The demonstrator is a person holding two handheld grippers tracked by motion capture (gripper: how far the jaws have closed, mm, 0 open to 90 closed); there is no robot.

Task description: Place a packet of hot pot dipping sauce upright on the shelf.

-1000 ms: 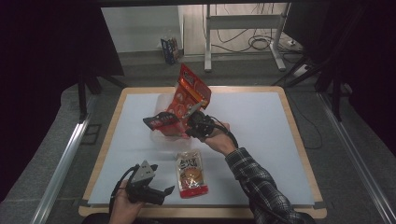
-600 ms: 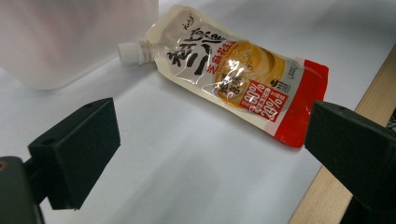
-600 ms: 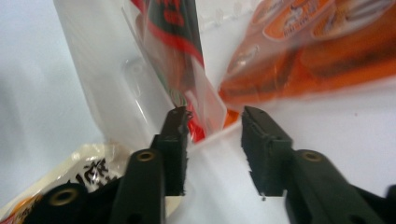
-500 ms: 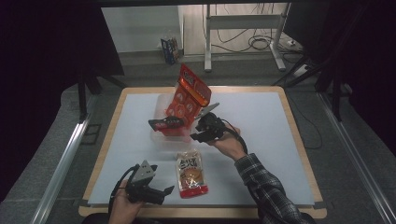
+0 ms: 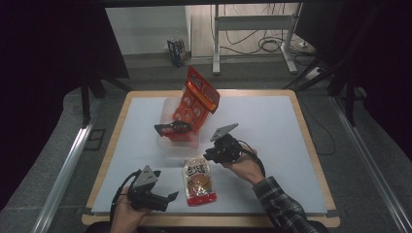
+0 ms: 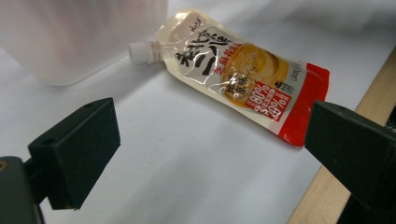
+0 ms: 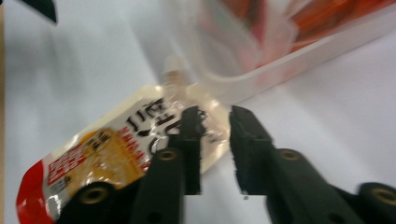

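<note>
Now my right gripper has left the red bag in the bin, jaws narrowing, empty, above the pouch; left gripper wide open, empty.

The spouted pouch is clear and pale cream at its upper half, with a white cap, bold black characters, a golden-yellow round picture and a red band along its bottom edge carrying white figures. The tall bag standing in the clear, colourless plastic tub is orange-red with round pale motifs and a small dark packet at its foot. The counter is white on top with a light wood edge. Both tongs, left and right, are matt black, each topped by a grey three-cornered plate. The sleeve behind the right tongs is a dark plaid of grey and black checks
</note>
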